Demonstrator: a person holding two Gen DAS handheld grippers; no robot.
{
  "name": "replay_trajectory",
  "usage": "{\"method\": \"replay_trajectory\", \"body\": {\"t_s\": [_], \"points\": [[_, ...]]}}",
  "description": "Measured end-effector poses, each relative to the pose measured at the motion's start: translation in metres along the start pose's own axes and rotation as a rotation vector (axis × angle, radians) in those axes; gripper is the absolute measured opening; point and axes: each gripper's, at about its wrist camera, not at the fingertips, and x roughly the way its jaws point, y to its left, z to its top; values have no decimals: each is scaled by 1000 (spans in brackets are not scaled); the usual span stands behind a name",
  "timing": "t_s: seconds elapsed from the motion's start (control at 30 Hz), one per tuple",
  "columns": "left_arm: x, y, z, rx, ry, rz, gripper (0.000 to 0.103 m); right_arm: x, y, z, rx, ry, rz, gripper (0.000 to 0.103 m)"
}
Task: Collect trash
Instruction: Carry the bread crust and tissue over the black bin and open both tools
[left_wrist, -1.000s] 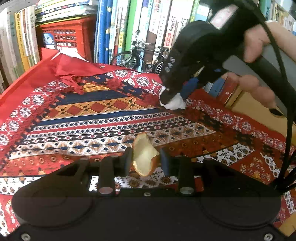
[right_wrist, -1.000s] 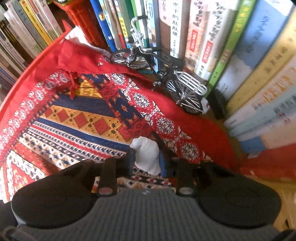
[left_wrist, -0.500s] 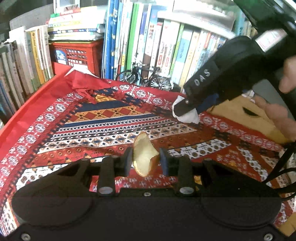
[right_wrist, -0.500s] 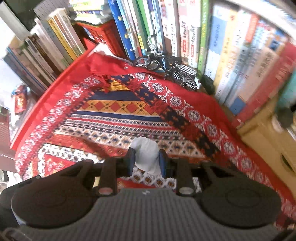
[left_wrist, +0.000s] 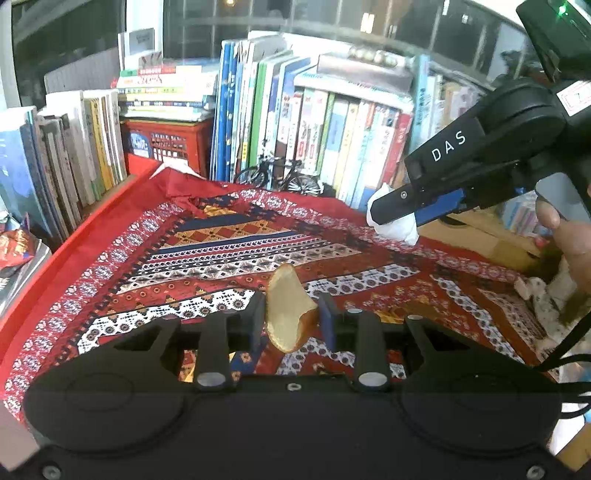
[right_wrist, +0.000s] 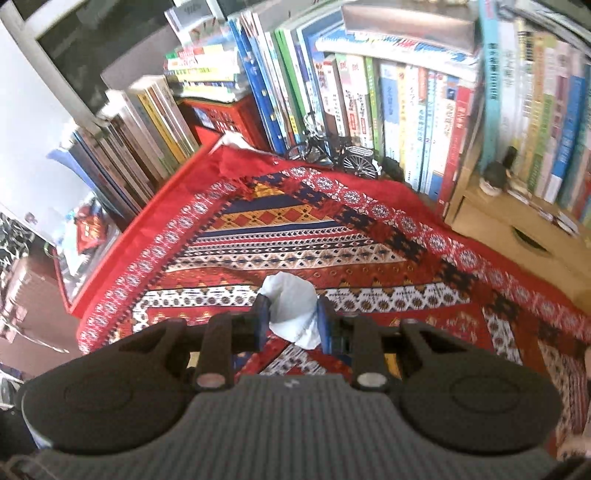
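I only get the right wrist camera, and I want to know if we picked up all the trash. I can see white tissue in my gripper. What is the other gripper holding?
Observer: The left gripper is shut on a tan curved scrap, maybe a crust or a peel.
Operator: Is it up off the cloth?
Observer: It seems so. It hangs between the fingers with the patterned cloth behind it.
Operator: Is any trash left?
Observer: Maybe. There is something white and speckled at the cloth's right edge, below the hand. I cannot tell what it is.
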Motion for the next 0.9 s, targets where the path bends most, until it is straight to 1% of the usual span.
{"method": "replay_trajectory", "body": {"t_s": [0.17,0.4,0.6,0.9], "points": [[-40,1,-21,20,-30,-22,29,-26,23,-31,17,-25,-4,33],[-79,11,-62,25,-12,-37,29,-42,54,-82,47,-21,-14,33],[-109,29,-98,26,4,-40,30,-48,79,-124,72,0,-10,33],[-148,69,-151,25,32,-23,30,-44,125,-189,109,24,16,33]]}}
